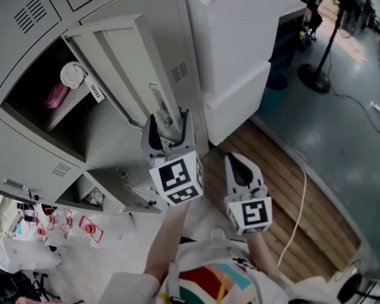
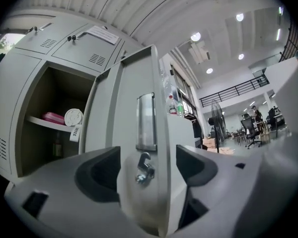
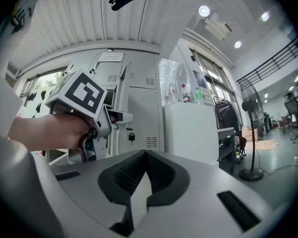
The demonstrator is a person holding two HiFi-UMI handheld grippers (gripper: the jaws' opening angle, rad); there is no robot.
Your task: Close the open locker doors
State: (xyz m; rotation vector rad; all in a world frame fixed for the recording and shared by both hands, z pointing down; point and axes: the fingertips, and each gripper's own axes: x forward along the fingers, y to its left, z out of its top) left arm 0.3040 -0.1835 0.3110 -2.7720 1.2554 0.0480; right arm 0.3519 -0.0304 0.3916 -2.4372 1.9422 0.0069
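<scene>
A grey locker door (image 1: 123, 62) stands swung open from the bank of lockers. Its compartment holds a pink thing (image 1: 56, 95) and a white round lid (image 1: 71, 75) on a shelf. My left gripper (image 1: 169, 120) sits astride the door's free edge. In the left gripper view the door (image 2: 139, 133) and its latch (image 2: 144, 168) lie between the two jaws, with a gap on each side, so the left gripper (image 2: 146, 167) is open. My right gripper (image 1: 237, 164) hangs to the right, away from the lockers. The right gripper (image 3: 141, 175) is shut on nothing.
A white cabinet (image 1: 234, 56) stands right beside the lockers, close to the door's swing. Below, a second locker compartment (image 1: 92, 195) also looks open. A wooden floor strip (image 1: 291, 195) with a cable (image 1: 301, 201) lies to the right. A standing fan (image 1: 323, 43) is further back.
</scene>
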